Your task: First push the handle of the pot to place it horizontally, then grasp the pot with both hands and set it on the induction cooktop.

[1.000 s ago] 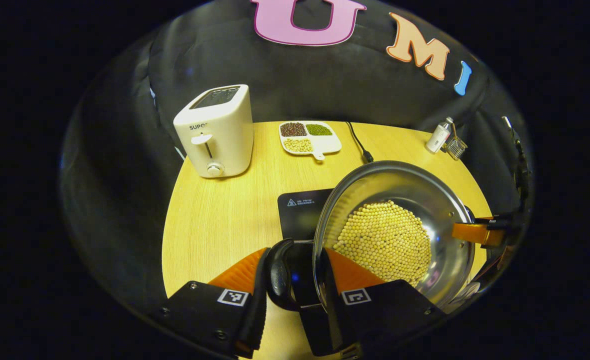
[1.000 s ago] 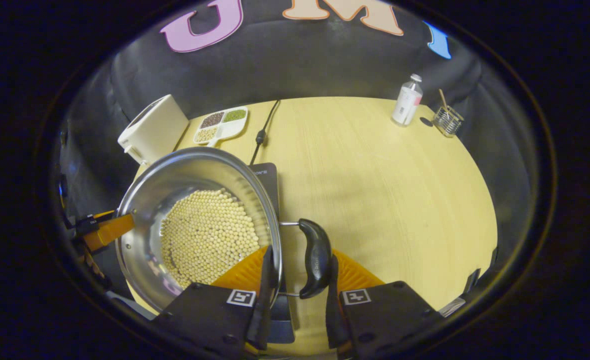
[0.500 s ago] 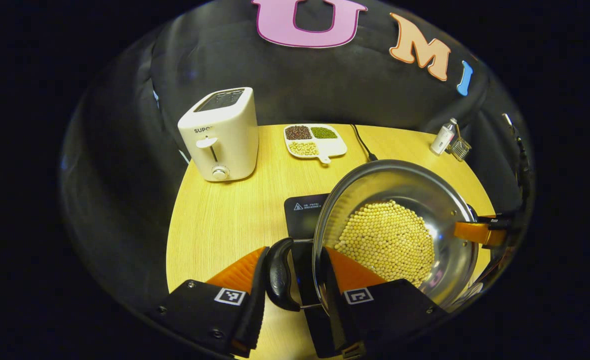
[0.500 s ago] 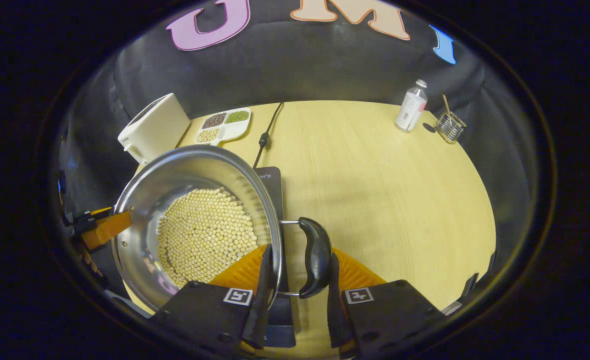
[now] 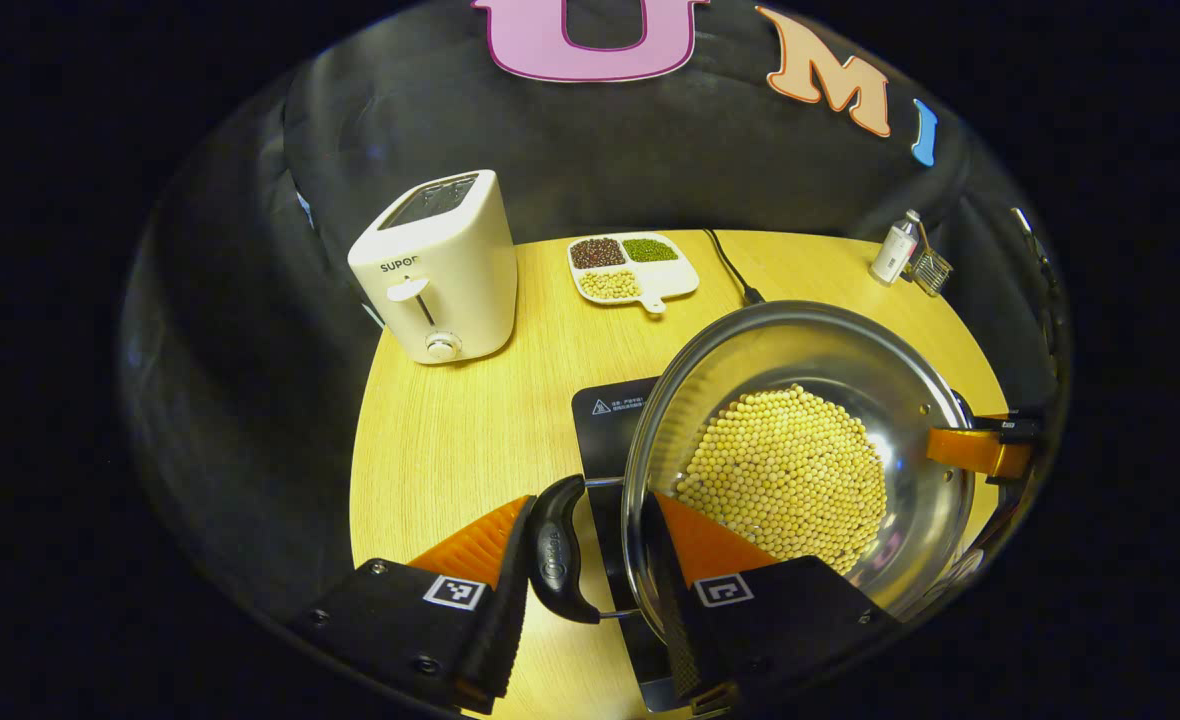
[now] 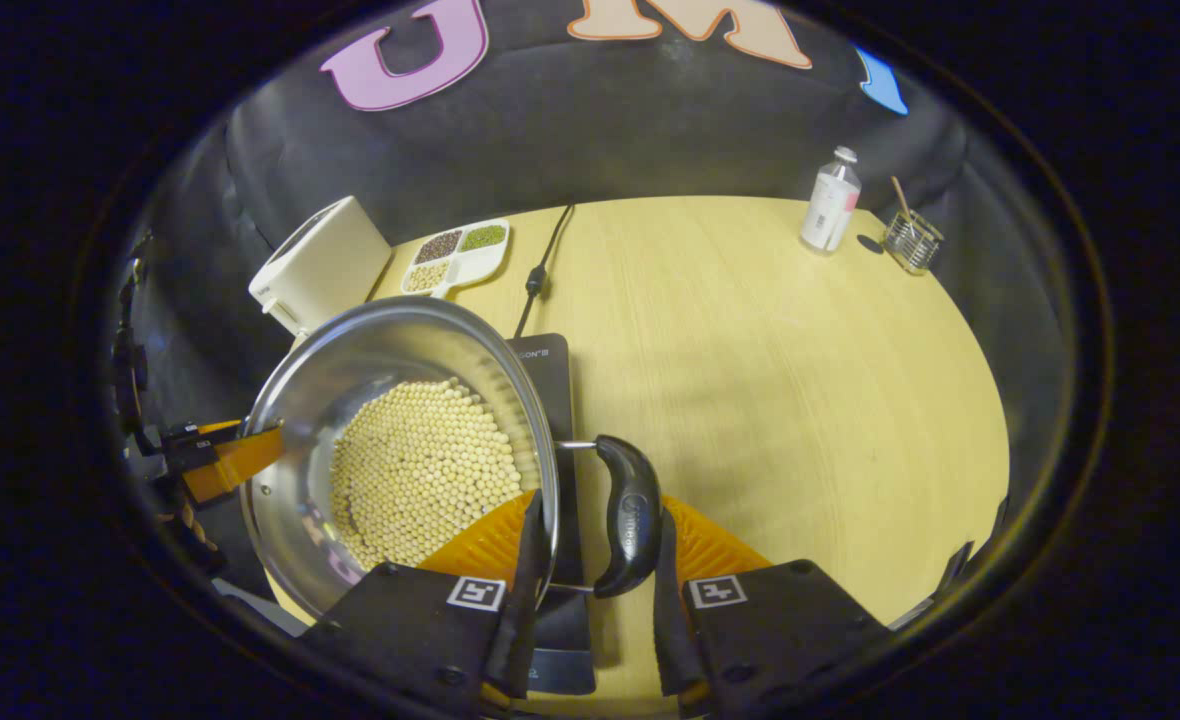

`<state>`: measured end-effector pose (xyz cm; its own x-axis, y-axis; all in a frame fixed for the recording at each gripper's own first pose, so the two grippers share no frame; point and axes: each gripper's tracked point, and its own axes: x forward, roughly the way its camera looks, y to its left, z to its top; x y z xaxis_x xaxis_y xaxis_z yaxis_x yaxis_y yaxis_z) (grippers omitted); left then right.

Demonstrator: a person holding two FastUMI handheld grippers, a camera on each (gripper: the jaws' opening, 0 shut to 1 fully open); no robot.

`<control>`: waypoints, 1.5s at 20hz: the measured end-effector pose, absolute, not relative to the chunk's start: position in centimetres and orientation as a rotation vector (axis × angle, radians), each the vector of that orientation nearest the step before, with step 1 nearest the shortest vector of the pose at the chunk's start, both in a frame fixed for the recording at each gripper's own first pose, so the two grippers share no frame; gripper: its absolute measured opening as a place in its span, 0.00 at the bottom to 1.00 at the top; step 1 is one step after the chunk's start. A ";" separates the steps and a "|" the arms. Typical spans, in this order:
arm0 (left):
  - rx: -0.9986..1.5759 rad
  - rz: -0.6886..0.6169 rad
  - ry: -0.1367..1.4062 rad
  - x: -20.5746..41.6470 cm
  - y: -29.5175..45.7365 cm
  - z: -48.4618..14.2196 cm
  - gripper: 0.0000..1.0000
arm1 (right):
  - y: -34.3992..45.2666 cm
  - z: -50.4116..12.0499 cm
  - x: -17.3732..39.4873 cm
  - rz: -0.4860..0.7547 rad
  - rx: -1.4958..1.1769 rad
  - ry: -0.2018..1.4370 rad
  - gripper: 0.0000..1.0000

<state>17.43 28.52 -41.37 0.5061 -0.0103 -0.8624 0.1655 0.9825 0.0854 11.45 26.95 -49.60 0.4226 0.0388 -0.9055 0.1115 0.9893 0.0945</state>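
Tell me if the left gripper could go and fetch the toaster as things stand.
Probably not: the left gripper is shut on the pot's handle, sharing the pot with the right gripper. The table towards the toaster looks free, but it would have to let go.

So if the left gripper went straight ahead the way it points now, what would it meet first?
The left gripper is already shut on the pot's handle, so the pot would simply move ahead with it. Beyond that lies bare table, then probably the divided bean dish near the far edge; depth is unclear.
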 end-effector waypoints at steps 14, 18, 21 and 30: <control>0.293 0.007 1.057 16.8 28.4 -39.4 0.77 | 28.2 -49.2 11.1 0.193 0.347 1.155 0.51; 0.372 0.050 1.003 16.3 27.2 -35.9 0.91 | 27.8 -47.4 11.0 0.250 0.392 1.103 0.86; 0.360 0.054 0.952 15.0 24.6 -33.1 0.92 | 25.5 -45.4 10.4 0.263 0.429 1.049 0.95; 0.234 -0.120 0.776 9.2 11.3 -27.8 0.92 | 16.3 -41.6 6.6 0.116 0.433 0.910 1.00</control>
<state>9.24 11.31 -27.75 0.7087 -0.0215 -0.7052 0.1934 0.9672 0.1649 6.57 16.28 -41.57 0.6139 0.2780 -0.7388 0.0836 0.9078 0.4110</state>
